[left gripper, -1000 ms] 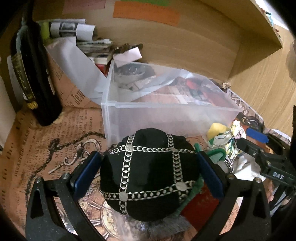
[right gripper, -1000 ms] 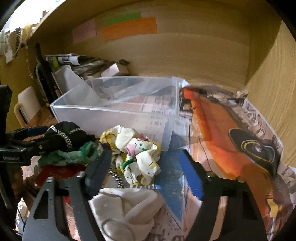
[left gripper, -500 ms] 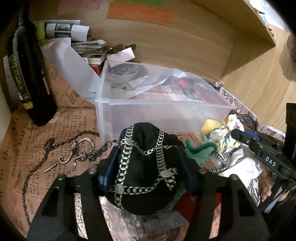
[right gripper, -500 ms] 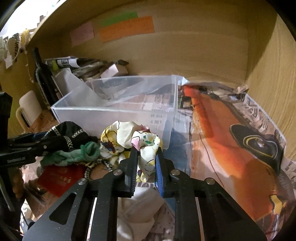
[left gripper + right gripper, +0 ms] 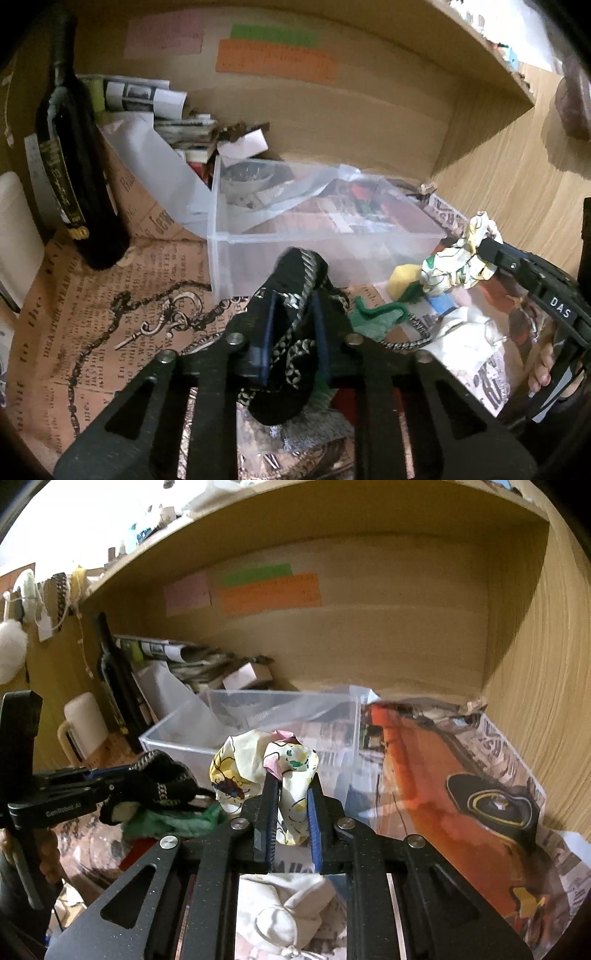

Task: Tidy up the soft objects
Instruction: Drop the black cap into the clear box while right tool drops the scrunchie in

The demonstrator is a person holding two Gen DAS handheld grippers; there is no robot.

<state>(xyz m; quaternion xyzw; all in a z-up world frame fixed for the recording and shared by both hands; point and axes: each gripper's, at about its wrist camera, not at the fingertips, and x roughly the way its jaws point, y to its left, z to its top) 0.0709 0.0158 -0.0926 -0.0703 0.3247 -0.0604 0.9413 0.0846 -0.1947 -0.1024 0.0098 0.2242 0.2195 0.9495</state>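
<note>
Both grabs made, nothing binned: left gripper (image 5: 291,328) clamps the chain-trimmed black pouch (image 5: 295,291), right gripper (image 5: 291,812) pinches the floral cloth (image 5: 266,768); clear bin (image 5: 258,716) awaits, white cloth (image 5: 284,912) remains

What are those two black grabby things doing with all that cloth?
A person is tidying soft things with a gripper in each hand. The left gripper is squeezed shut on a black pouch with silver chains. The right gripper is pinching a flowery cloth and holding it up. Both are in front of a clear plastic bin. A green cloth and a white cloth lie on the newspaper, not picked up yet.
</note>
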